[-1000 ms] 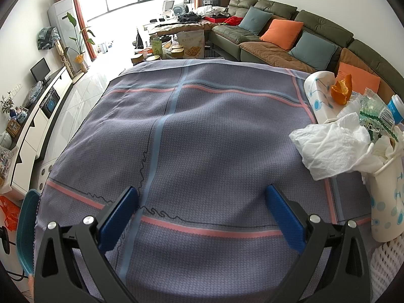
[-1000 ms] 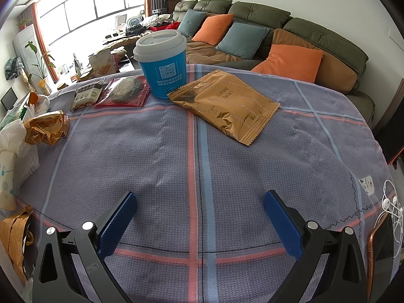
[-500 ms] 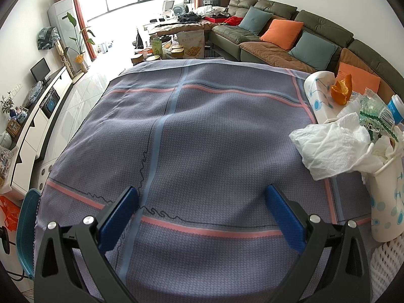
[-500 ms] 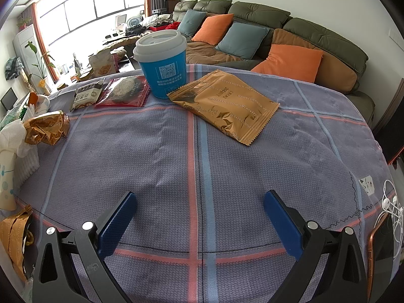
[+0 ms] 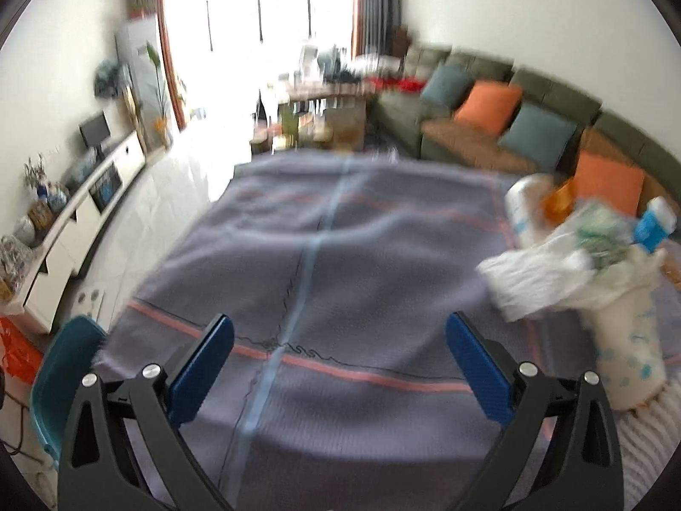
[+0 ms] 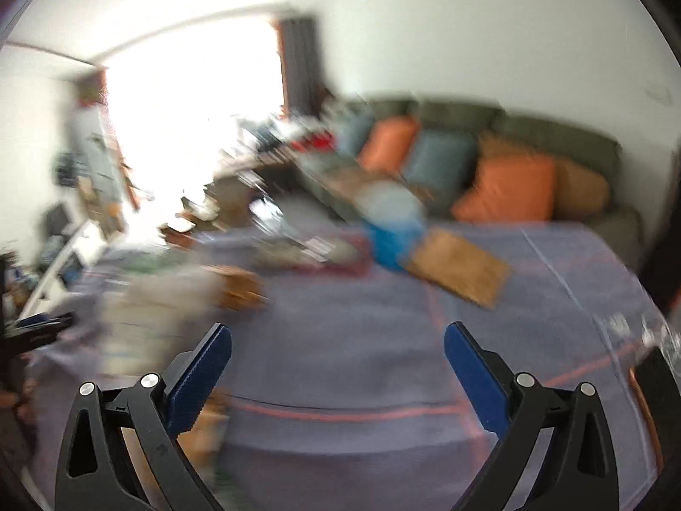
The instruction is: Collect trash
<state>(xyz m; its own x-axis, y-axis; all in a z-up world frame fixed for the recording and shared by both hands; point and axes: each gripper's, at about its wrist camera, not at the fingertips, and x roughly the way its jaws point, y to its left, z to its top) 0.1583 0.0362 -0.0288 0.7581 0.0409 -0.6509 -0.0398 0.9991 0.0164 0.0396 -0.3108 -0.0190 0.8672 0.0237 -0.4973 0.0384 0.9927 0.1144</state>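
Hovering above a grey-violet woven tablecloth with pink and blue stripes point(image 5: 383, 264), the left black gripper with blue finger pads point(image 5: 339, 338) has its fingers spread wide with nothing between them. Off to its right, at the cloth's edge, stands a tall white bin with pale blue spots point(image 5: 630, 353), overflowing with a crumpled white plastic bag point(image 5: 540, 274) and other wrappers; a blue cup with a white lid point(image 5: 653, 223) shows just behind the heap.

The right black gripper with blue finger pads point(image 6: 338, 340) is likewise spread apart and empty, over the same cloth. Its view is heavily smeared. Well ahead of it lie a flat golden-brown foil packet point(image 6: 462, 268) and, touching its far corner, the blue cup, with a red-edged packet point(image 6: 336, 255) to the left. A crumpled gold wrapper point(image 6: 240, 289) sits nearer on the left. An olive sofa with orange and teal cushions point(image 6: 510, 183) lines the far wall.
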